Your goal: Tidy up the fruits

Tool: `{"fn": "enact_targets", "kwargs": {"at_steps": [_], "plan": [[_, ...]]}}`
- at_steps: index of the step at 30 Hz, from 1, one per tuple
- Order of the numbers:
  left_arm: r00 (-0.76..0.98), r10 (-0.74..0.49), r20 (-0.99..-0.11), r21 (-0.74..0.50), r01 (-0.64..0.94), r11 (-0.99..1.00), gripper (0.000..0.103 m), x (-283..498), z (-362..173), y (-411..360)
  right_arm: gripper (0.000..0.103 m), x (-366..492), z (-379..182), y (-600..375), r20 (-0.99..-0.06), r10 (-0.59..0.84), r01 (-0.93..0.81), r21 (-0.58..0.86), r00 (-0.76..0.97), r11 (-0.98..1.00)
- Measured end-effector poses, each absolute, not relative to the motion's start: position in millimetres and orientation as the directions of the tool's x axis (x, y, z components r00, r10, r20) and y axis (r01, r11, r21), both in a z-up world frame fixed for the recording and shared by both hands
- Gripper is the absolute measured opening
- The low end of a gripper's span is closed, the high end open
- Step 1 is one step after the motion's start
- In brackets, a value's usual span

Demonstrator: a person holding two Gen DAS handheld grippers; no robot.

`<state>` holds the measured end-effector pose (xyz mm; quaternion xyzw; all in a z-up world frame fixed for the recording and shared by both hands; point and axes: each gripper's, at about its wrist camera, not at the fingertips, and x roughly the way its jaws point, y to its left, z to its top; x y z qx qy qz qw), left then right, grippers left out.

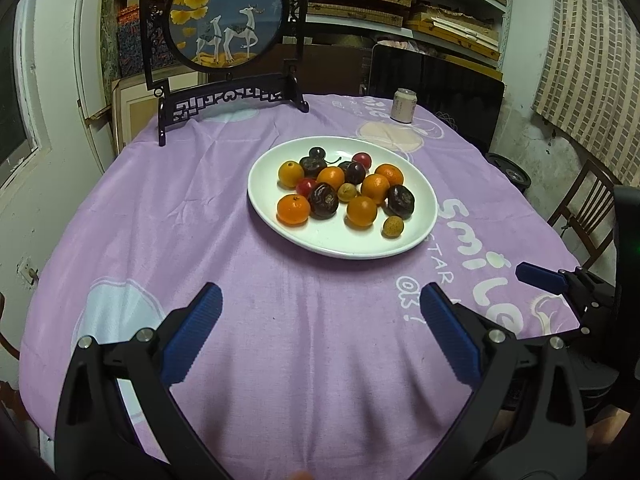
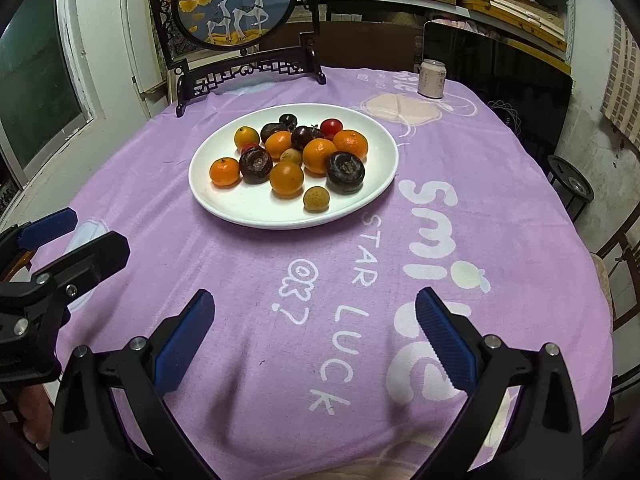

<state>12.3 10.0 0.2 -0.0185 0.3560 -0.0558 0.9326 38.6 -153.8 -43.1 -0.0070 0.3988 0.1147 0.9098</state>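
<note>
A white plate (image 1: 424,216) (image 2: 208,196) sits mid-table on a purple cloth, heaped with several mixed fruits: oranges (image 1: 293,209) (image 2: 286,177), dark purple mangosteens (image 1: 323,200) (image 2: 345,171), red cherries (image 1: 362,159) (image 2: 331,127) and small tan longans (image 1: 393,225) (image 2: 316,198). My left gripper (image 1: 320,304) stands open over the near cloth, well short of the plate, nothing between its blue pads. My right gripper (image 2: 314,308) is open too, empty, over the white lettering. Each gripper shows at the edge of the other's view: the right gripper (image 1: 540,276), the left gripper (image 2: 50,226).
A black carved stand with a round deer painting (image 1: 226,12) (image 2: 236,4) rises at the table's far side. A pale drink can (image 1: 404,105) (image 2: 431,78) stands at the far right. A wooden chair (image 1: 580,212) and a dark screen (image 1: 436,92) lie beyond the right edge.
</note>
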Motion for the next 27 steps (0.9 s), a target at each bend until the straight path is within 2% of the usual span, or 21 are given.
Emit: {"fn": "enact_targets", "kwargs": {"at_steps": [27], "plan": [[0.705,-0.112,-0.701,-0.092,0.067,0.994,0.101,27.5,-11.8,15.5,0.101,46.2,-49.9,-152.3,-0.743,0.218,-0.225,0.092,0.633,0.970]]}}
